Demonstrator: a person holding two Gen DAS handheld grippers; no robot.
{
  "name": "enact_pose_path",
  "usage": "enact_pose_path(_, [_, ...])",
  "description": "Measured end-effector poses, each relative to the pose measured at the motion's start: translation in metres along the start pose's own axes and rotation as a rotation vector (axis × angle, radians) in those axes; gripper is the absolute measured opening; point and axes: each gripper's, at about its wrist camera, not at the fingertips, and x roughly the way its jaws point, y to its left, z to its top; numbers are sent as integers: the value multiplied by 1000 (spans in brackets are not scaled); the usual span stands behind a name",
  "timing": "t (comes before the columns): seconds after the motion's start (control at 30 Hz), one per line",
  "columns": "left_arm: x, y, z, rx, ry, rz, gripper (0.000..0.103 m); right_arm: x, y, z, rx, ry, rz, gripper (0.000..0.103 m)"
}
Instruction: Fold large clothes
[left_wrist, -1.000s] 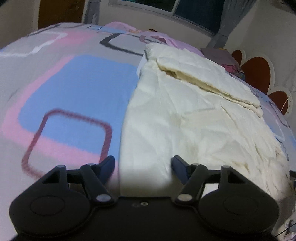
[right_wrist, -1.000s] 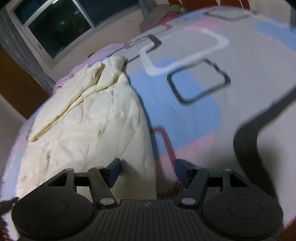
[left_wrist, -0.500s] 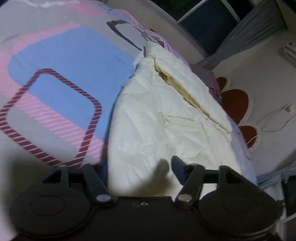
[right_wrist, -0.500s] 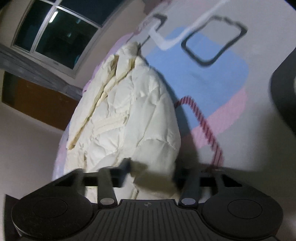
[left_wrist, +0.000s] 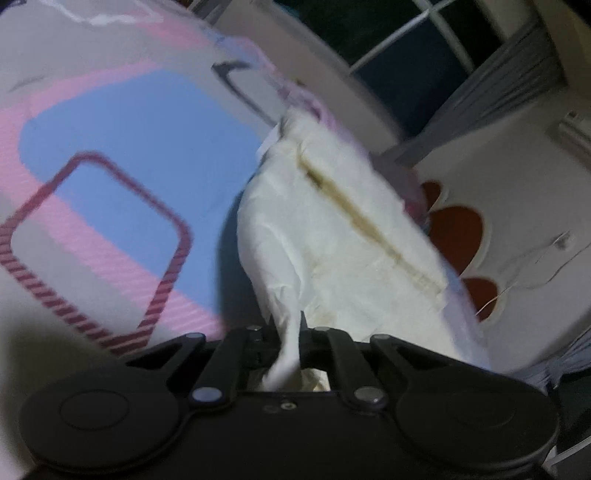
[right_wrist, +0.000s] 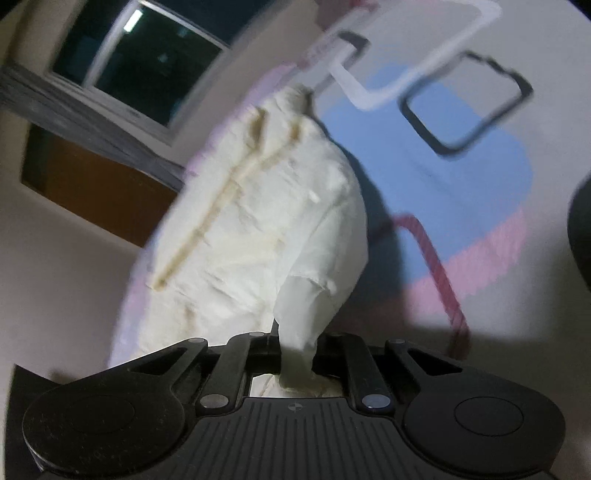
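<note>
A large cream garment (left_wrist: 332, 229) lies crumpled on a bedspread (left_wrist: 129, 129) patterned in pink, blue and grey. My left gripper (left_wrist: 288, 332) is shut on the garment's near left edge, and a strip of fabric is pinched between its jaws. In the right wrist view the same cream garment (right_wrist: 266, 206) stretches away over the bedspread (right_wrist: 461, 177). My right gripper (right_wrist: 295, 339) is shut on a bunched near corner, and cloth spills out behind its jaws. Both views are blurred and tilted.
A dark window (left_wrist: 388, 55) with a grey curtain (left_wrist: 517, 70) is behind the bed. A white headboard with red shapes (left_wrist: 458, 225) and a thin cable (left_wrist: 535, 266) are at right. A brown door (right_wrist: 92, 188) is visible under the window (right_wrist: 140, 62).
Both grippers went from open over the garment's near edge to shut on it, with cloth now pulled up between the jaws. Both views have rolled and tilted.
</note>
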Motion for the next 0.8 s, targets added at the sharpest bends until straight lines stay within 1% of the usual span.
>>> enact_pose_path(0.17, [-13,-25,32,-38,-120,-96,4,-12,32,32,-30,-77,75,10])
enact_pose_path(0.23, [-11,-39,50,-35,-162,-127,4,-12,43,50,-25,-115,114,10])
enact_pose_path(0.4, [9,-77,107,-2,-241,-209,4,8,77,108,1,-190,187,10])
enact_pose_path(0.47, [24,-90,132,14,-258,-240,4,18,86,133,19,-205,205,10])
enact_pose_path(0.6, [61,-110,181,34,-263,-267,4,42,97,182,58,-223,218,10])
enact_pose_path(0.67, [79,-115,201,39,-258,-271,5,61,100,208,66,-228,213,10])
enact_pose_path(0.77, [110,-121,232,53,-241,-262,5,97,99,246,86,-220,192,10])
enact_pose_path(0.8, [118,-121,238,50,-232,-261,5,113,97,260,107,-214,186,11])
